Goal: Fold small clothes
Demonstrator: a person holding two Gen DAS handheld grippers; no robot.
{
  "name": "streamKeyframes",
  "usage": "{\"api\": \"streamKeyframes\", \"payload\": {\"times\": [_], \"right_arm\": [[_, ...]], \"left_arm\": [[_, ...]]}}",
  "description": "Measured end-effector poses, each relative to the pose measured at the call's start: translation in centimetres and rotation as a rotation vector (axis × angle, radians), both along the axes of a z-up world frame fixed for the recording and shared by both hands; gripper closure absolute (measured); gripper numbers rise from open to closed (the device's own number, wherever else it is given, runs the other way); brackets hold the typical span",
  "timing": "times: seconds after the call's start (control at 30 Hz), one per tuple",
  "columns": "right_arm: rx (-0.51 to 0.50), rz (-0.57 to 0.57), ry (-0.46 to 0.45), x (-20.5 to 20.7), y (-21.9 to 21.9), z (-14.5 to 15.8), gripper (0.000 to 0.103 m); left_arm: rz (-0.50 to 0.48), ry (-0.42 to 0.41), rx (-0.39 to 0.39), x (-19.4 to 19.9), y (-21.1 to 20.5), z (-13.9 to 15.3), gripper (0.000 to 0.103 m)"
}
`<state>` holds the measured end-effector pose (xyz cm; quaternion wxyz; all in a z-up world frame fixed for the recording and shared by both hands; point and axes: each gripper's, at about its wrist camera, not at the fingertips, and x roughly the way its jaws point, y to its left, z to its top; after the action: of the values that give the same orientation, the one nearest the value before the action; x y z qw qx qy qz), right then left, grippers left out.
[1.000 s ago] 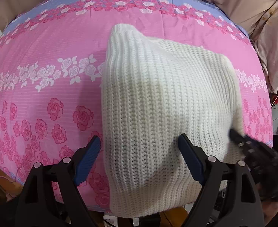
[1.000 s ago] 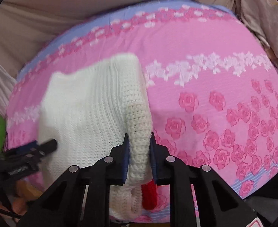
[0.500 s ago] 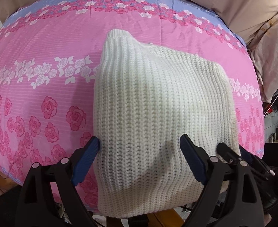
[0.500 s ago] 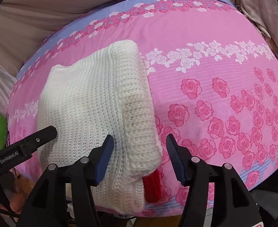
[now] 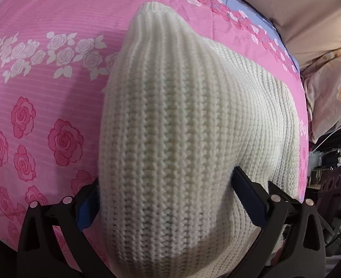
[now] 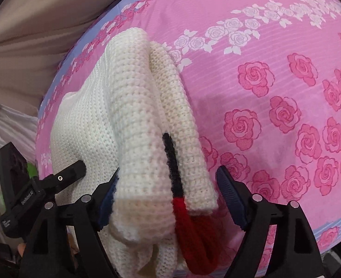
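**Sweater folded into a bundle, both grippers letting go**

We see the cream knit sweater (image 5: 193, 139) lying as a compact folded bundle on the pink rose-print bedsheet (image 5: 43, 46), near the close edge of the bed. In the right wrist view it shows at least 2 stacked layers, with a black and red trim (image 6: 177, 185) peeking out between them at the near end.

Our left gripper (image 5: 165, 197) has its jaws opening, already very wide; the near end of the bundle sits between them, and we cannot tell whether the pads touch the knit. Our right gripper (image 6: 168, 199) is also opening, with the bundle's right folded edge between its jaws; the right pad stands clear of the fabric, the left is just beside it.

We judge the folding of this piece largely done. What seems left is to draw both grippers away, perhaps tidy the loose near end, and move on to any other garment, though we see none here.
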<state>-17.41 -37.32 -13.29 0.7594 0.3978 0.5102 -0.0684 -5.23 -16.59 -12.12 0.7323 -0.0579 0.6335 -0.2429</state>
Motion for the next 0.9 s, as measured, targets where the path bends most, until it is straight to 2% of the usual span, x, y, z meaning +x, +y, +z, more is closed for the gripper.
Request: {"api": "streamKeyframes", "payload": {"times": [0.07, 0.1, 0.17, 0.2, 0.27, 0.33, 0.53, 0.7, 0.9], "right_arm": [[-0.011, 0.021, 0.0, 0.3, 0.3, 0.1, 0.025], [-0.008, 0.027, -0.005, 0.4, 0.4, 0.2, 0.027], [0.032, 0.03, -0.016, 0.8, 0.5, 0.1, 0.042], [0.041, 0.025, -0.018, 0.8, 0.4, 0.1, 0.045], [0.041, 0.021, -0.029, 0.9, 0.5, 0.7, 0.06], [0.036, 0.013, -0.041, 0.7, 0.7, 1.6, 0.065], [0.035, -0.035, -0.127, -1.3, 1.0, 6.0, 0.07], [-0.03, -0.059, -0.198, -3.6, 0.8, 11.0, 0.07], [-0.06, -0.118, -0.298, -6.6, -0.1, 15.8, 0.071]], "left_arm": [[-0.006, 0.01, 0.009, -0.1, -0.2, 0.2, 0.006], [-0.013, 0.011, 0.014, -0.1, -0.4, 0.4, 0.011], [-0.035, 0.003, 0.034, -0.2, -0.9, 1.1, 0.021], [-0.048, -0.002, 0.044, -0.3, -1.2, 1.5, 0.029], [-0.083, -0.017, 0.071, -0.5, -1.7, 2.4, 0.04], [-0.12, -0.038, 0.1, -0.9, -2.5, 3.6, 0.05], [-0.189, -0.083, 0.09, -2.3, -3.6, 7.3, 0.056], [-0.253, -0.122, 0.043, -4.0, -4.5, 10.7, 0.056], [-0.298, -0.181, -0.042, -5.7, -4.5, 15.2, 0.056]]}}
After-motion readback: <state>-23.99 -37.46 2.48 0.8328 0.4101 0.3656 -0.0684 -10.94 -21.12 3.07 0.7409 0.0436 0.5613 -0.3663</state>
